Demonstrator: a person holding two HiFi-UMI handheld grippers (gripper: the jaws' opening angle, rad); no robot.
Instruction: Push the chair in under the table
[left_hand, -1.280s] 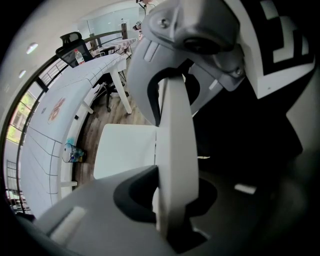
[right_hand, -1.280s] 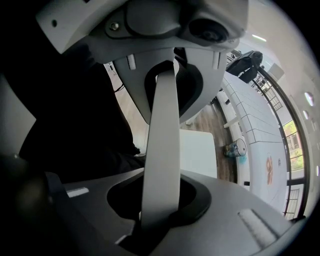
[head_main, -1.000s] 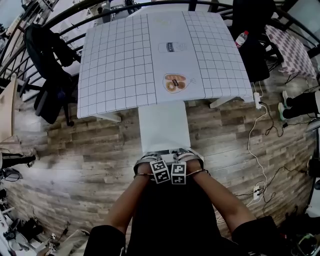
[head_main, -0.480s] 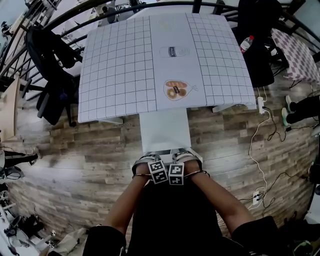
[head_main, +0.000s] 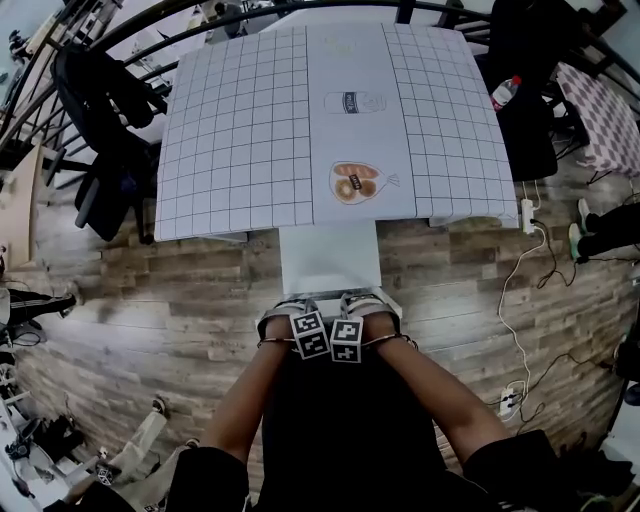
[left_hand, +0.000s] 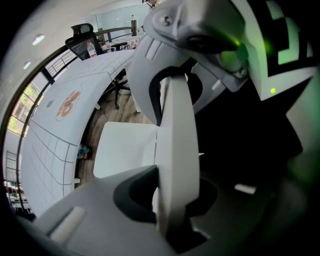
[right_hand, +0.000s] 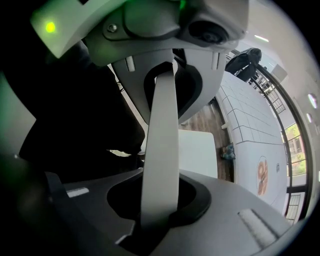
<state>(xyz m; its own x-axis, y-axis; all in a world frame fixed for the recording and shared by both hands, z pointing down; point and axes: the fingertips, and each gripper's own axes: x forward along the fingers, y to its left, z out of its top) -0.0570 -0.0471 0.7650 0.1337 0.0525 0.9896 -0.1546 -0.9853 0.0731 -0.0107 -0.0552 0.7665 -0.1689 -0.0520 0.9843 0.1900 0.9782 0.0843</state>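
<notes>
White plastic fills the gap between the fingers (left_hand: 150, 60) of our left gripper (head_main: 290, 315): it is the thin backrest (left_hand: 175, 150) of the chair (head_main: 328, 255), and the jaws are clamped onto its top edge. Our right gripper (head_main: 368, 308) stands just beside the left one, pointing down the same way, its fingers (right_hand: 225, 210) likewise clenched on that backrest (right_hand: 160, 150). Ahead of both sets of fingertips lies the seat (left_hand: 125, 147), with its far edge meeting the near edge of the table (head_main: 240, 130), so we judge the chair only begun on its way under, with most of the seat out in the open. From here the risks come from where we grip. Both holds sit high on a smooth, narrow panel, so a hard shove could tip the chair forward should its legs catch on a floorboard, or the pads could slide along the edge. Because the fingers sit close together near the middle, we have little leverage against twisting; an uneven push could swing the seat sideways into a table leg (head_main: 212, 237), which stands off to the left beyond the fingers.
</notes>
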